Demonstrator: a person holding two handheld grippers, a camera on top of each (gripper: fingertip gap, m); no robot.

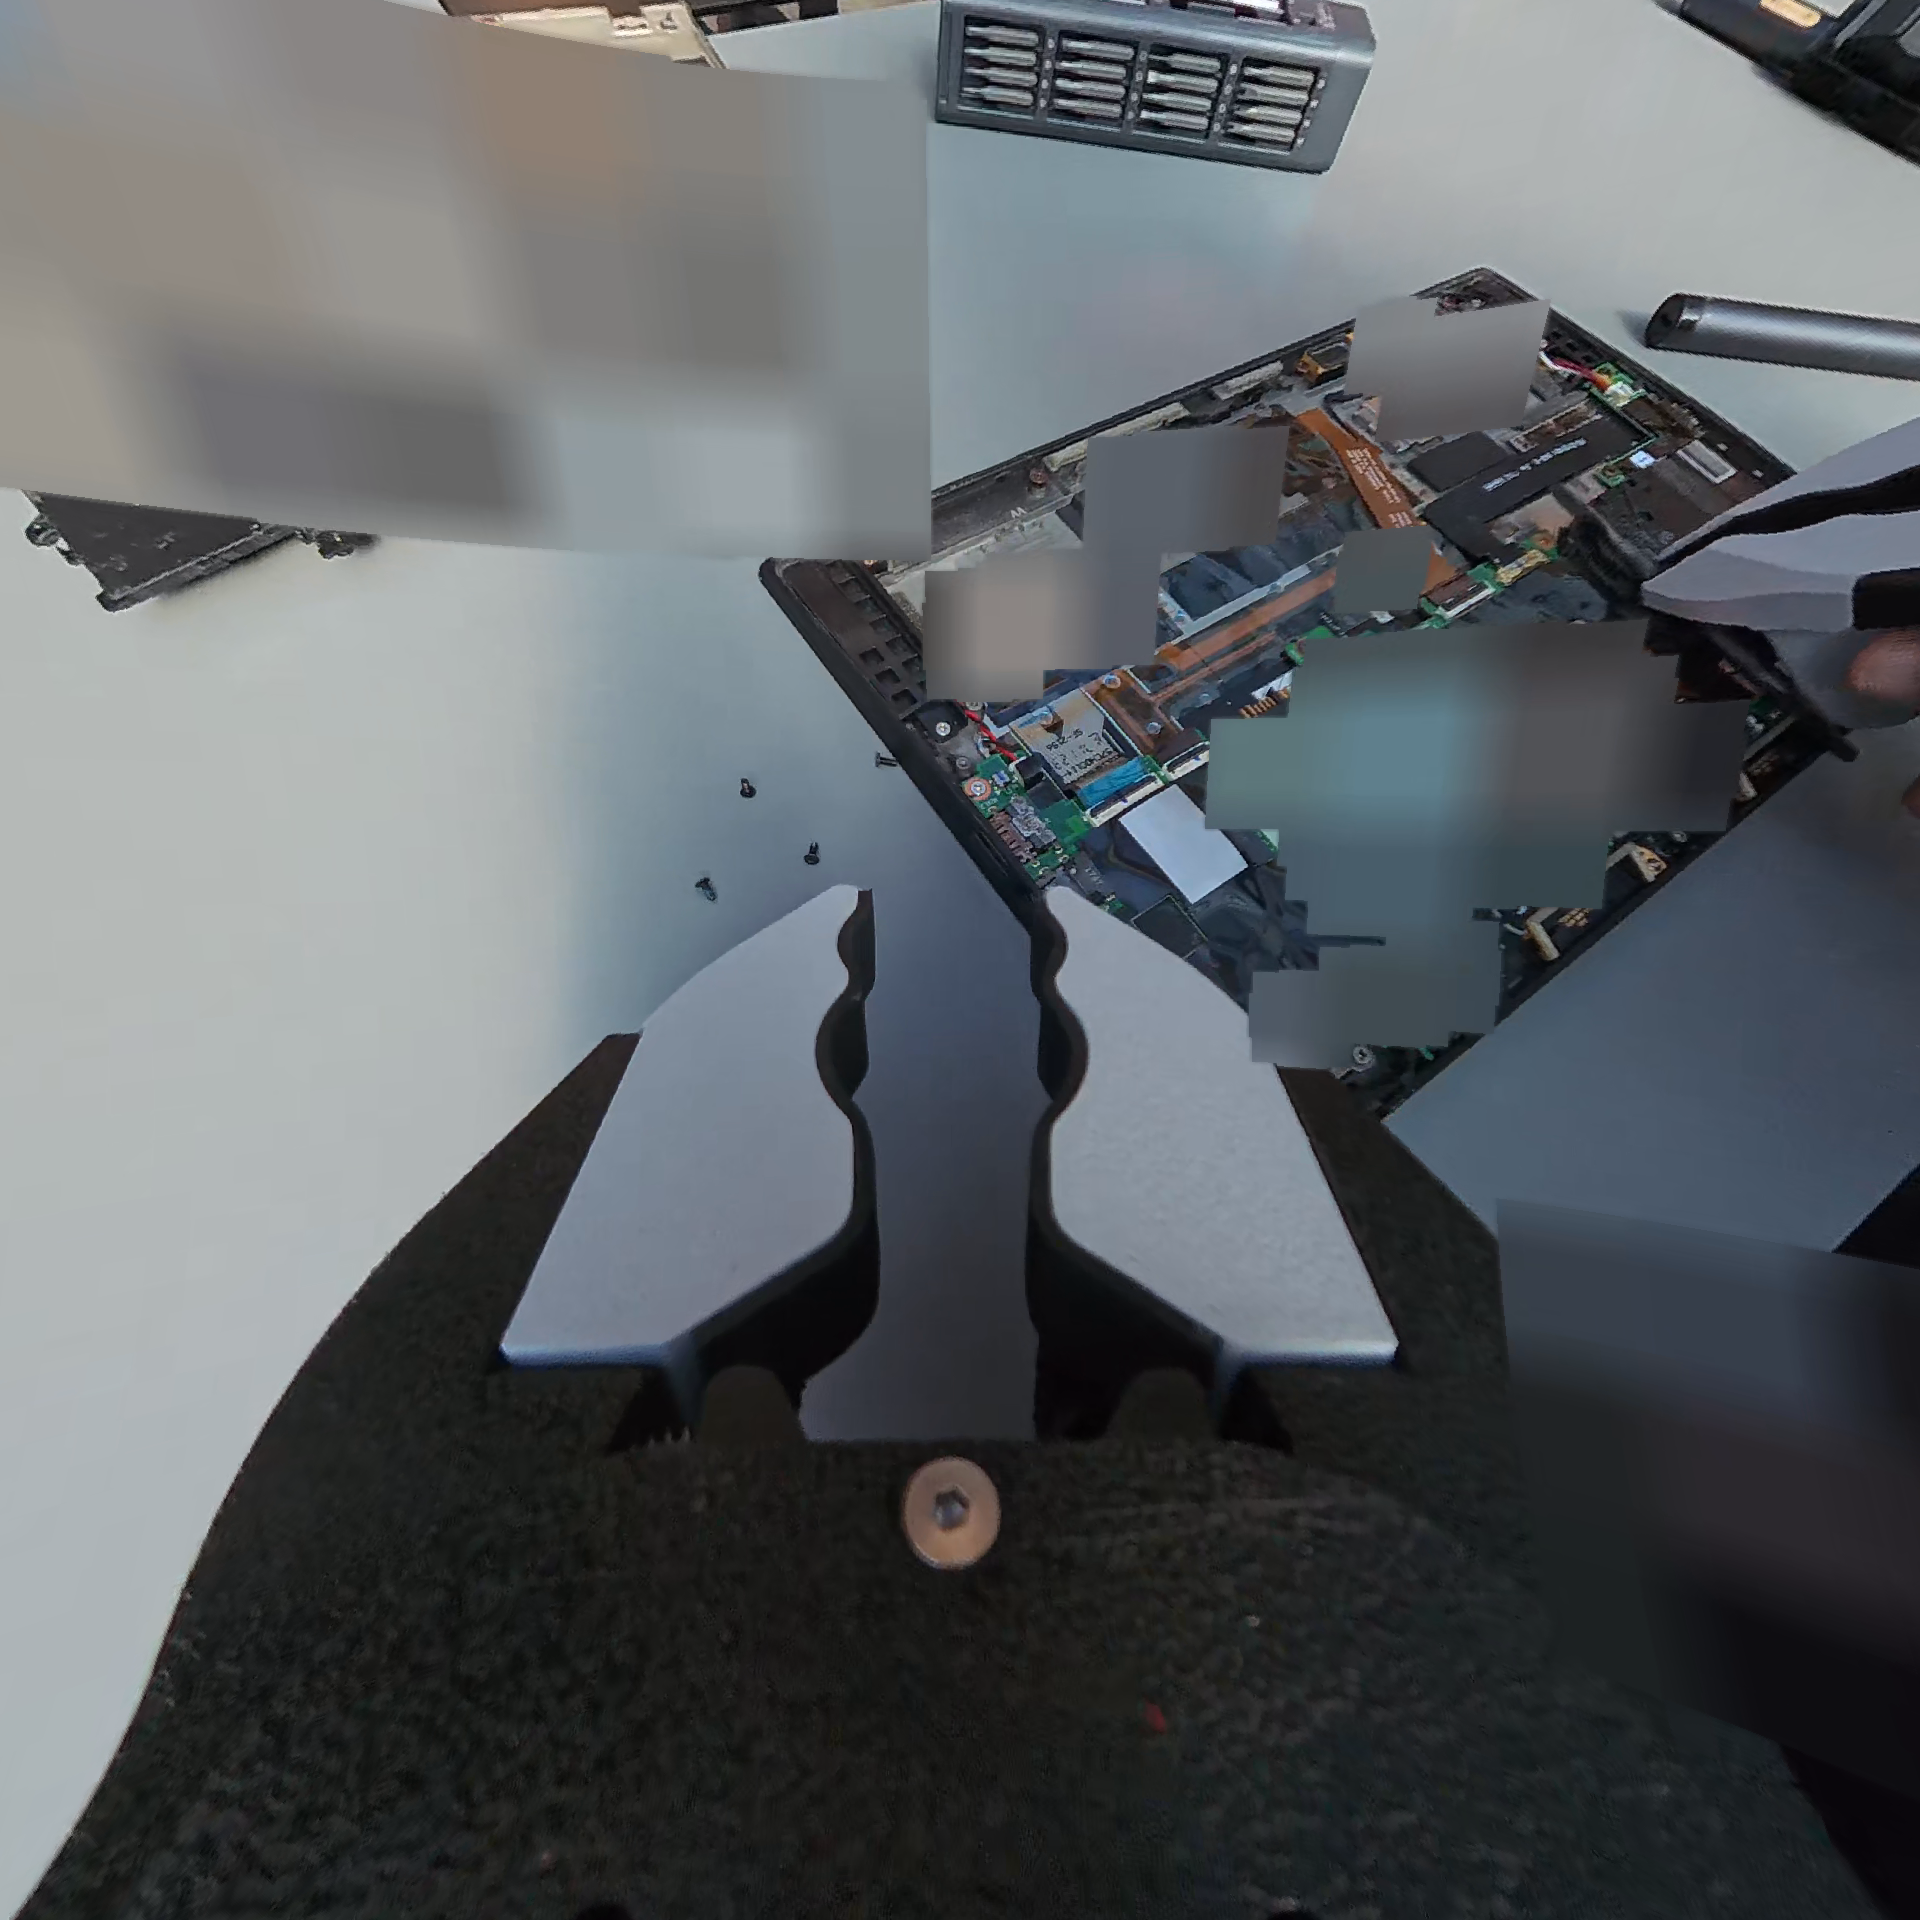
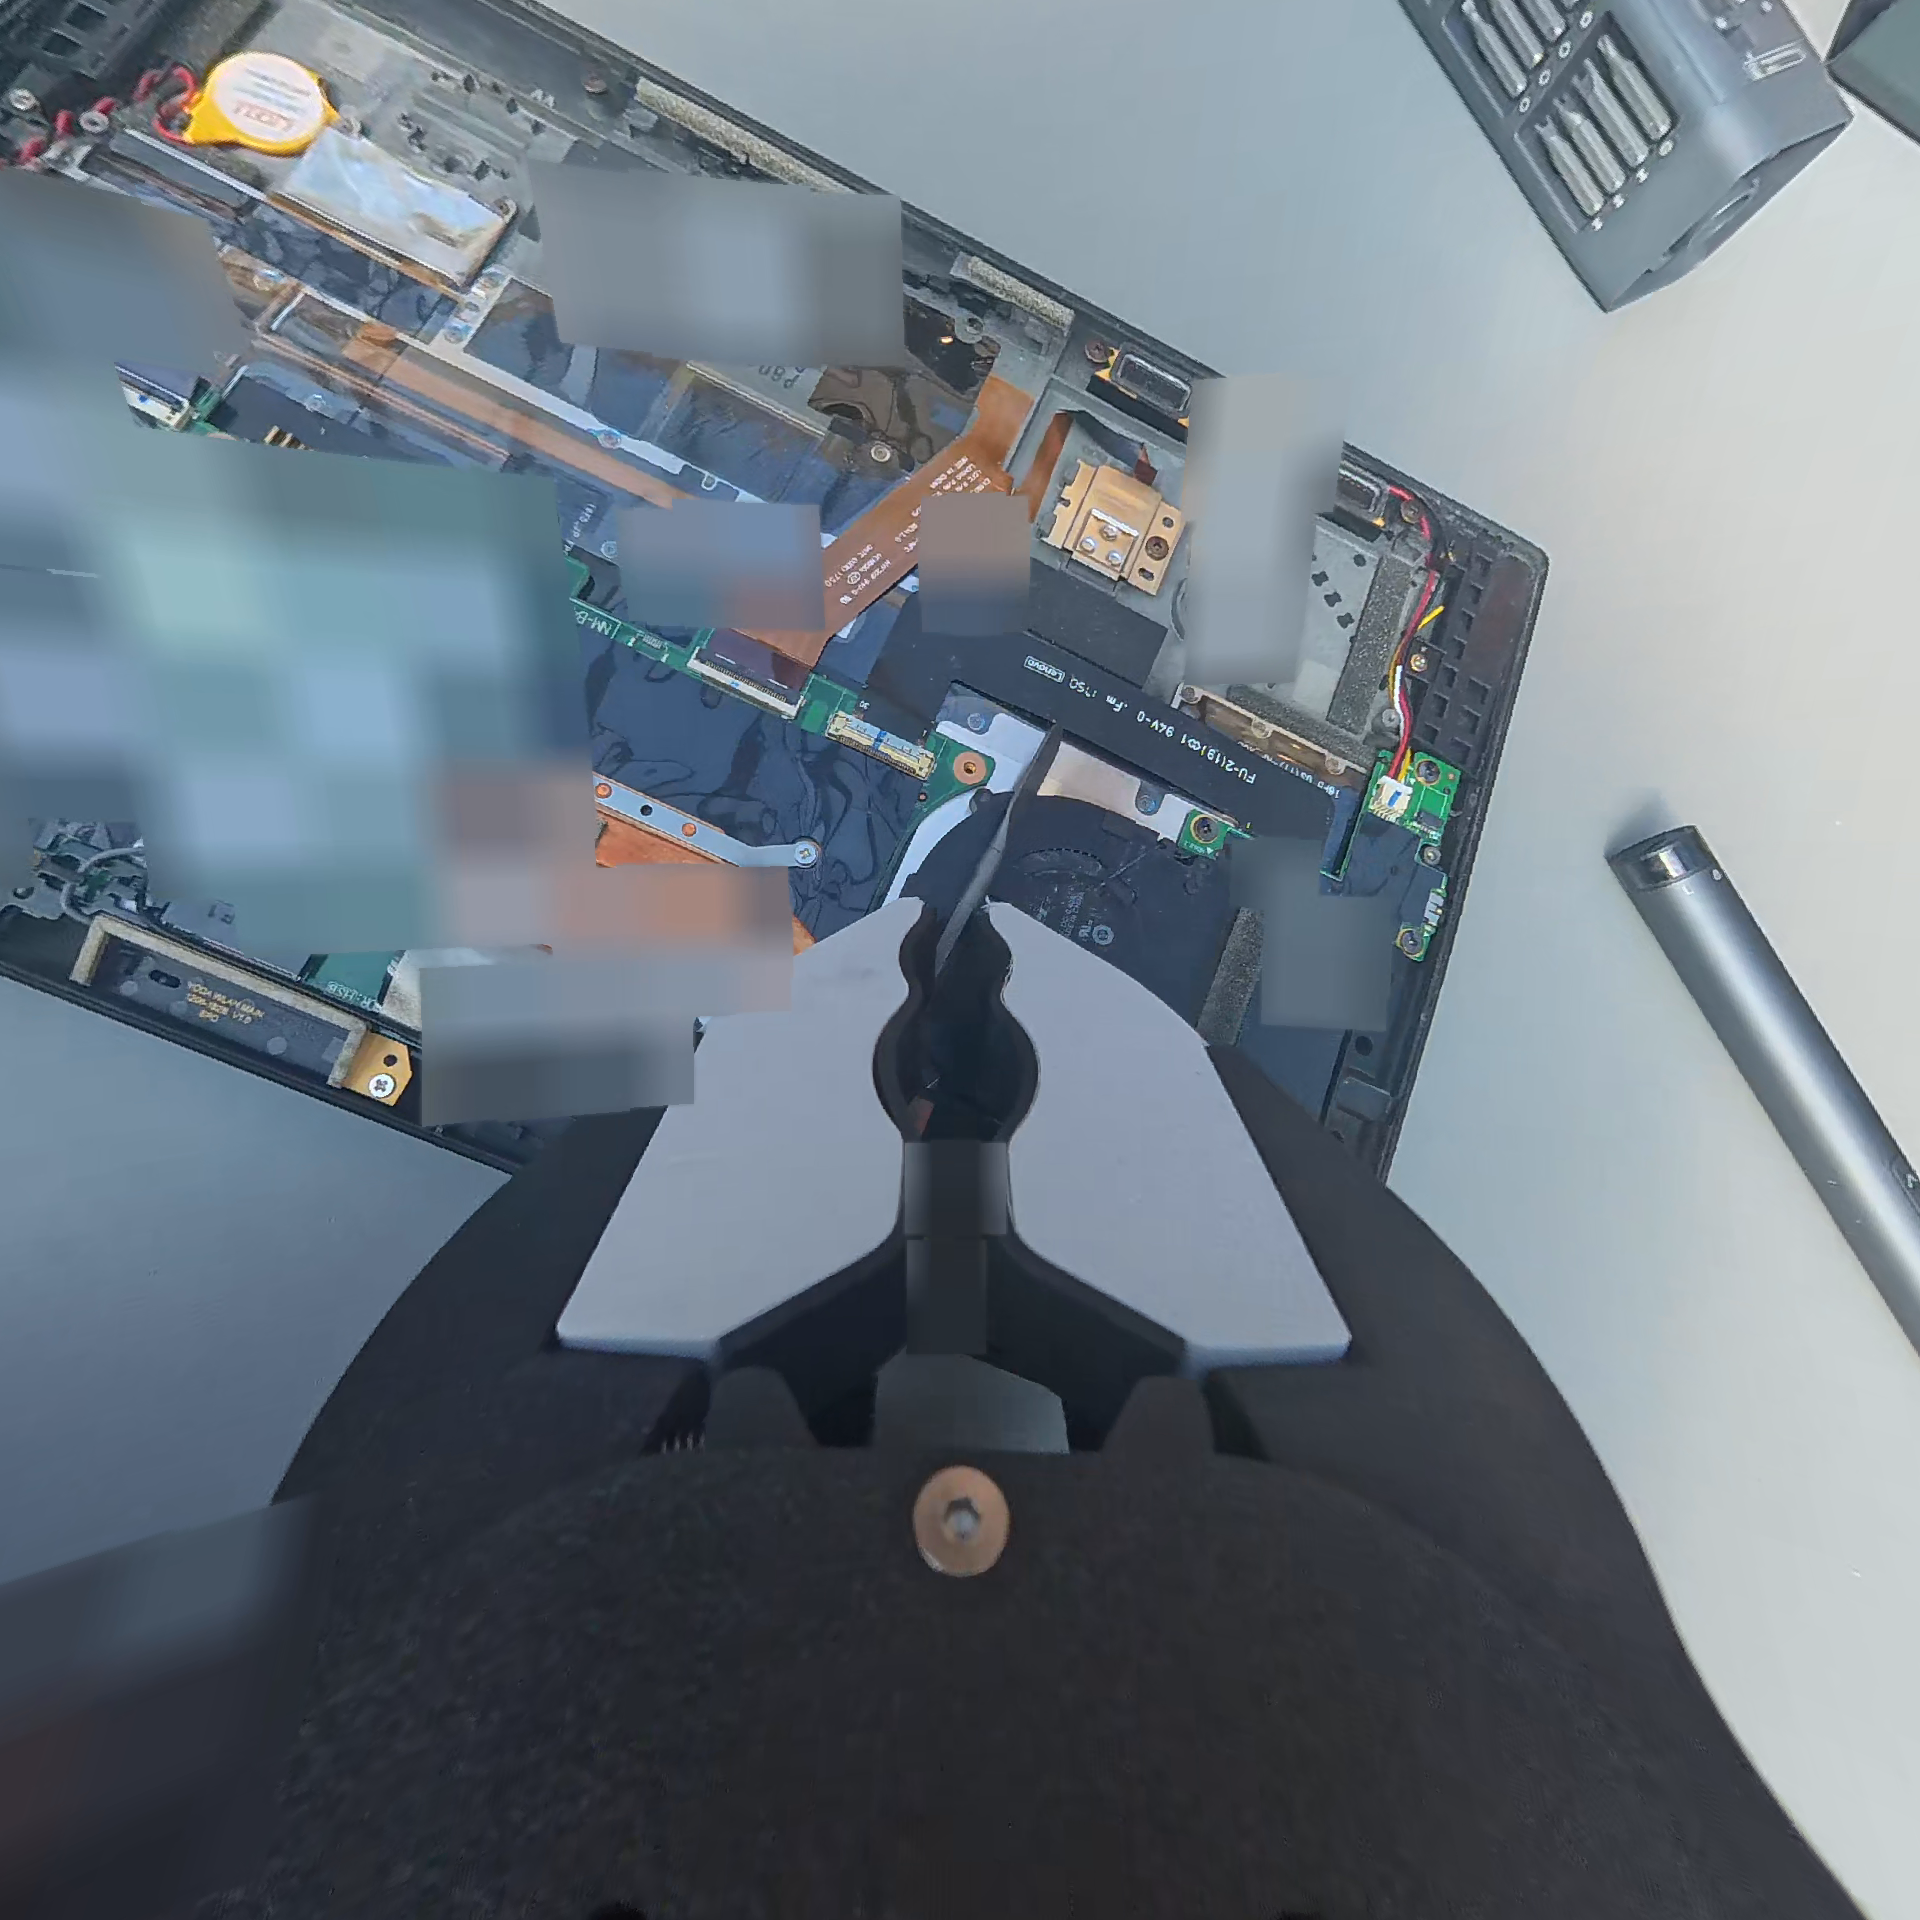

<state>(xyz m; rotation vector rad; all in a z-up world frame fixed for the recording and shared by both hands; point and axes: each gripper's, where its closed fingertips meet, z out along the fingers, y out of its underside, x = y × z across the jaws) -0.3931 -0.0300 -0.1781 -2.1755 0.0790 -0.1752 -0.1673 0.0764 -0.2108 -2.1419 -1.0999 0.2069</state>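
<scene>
An opened black laptop lies with its boards and copper heat pipes showing; it also fills the right wrist view. My left gripper is open and empty, just above the table at the laptop's near left edge. Several small black screws lie on the table just left of it. My right gripper is shut on a thin black flat tool. The tool's tip rests at the edge of a black strip above the fan. The right gripper also shows in the left wrist view.
A grey case of screwdriver bits stands behind the laptop, also in the right wrist view. A grey pen-shaped screwdriver lies right of the laptop. A black cover panel lies far left. A yellow coin cell sits in the laptop.
</scene>
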